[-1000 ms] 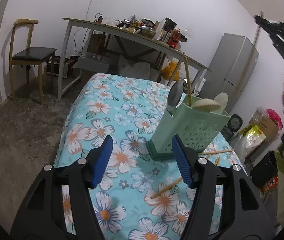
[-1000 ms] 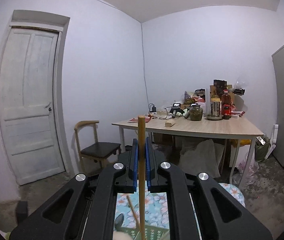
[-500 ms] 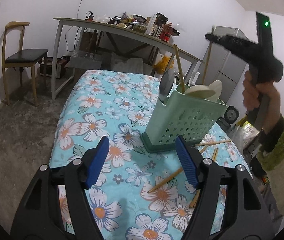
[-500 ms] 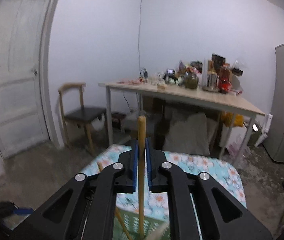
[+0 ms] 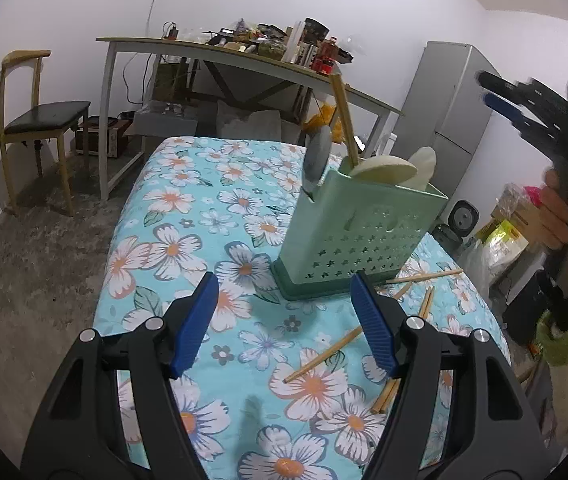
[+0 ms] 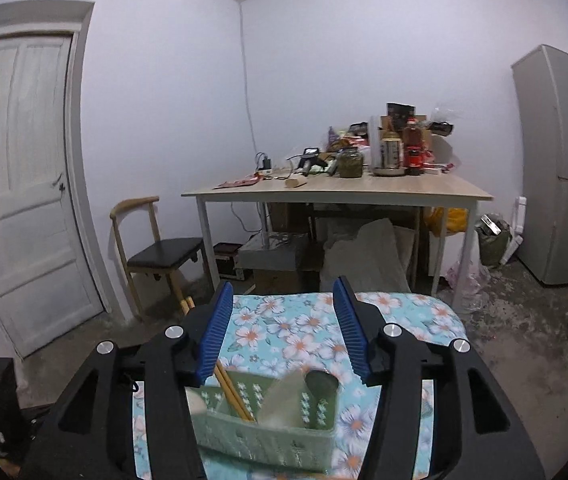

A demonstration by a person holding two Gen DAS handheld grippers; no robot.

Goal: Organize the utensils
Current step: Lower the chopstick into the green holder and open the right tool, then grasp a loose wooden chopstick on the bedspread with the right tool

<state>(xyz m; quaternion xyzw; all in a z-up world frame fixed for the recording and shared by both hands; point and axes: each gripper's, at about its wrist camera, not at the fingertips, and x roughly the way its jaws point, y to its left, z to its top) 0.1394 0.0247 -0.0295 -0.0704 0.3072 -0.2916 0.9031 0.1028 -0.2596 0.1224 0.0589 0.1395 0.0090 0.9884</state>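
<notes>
Standing at centre frame on the floral desk [image 5: 171,216], the green utensil holder [image 5: 364,236] carries chopsticks [image 6: 231,394], a spoon [image 5: 318,158] and pale scoops. Loose chopsticks [image 5: 324,354] lie lower right. Left gripper [image 5: 284,320] and right gripper [image 6: 281,330] both have jaws apart, holding nothing.
</notes>
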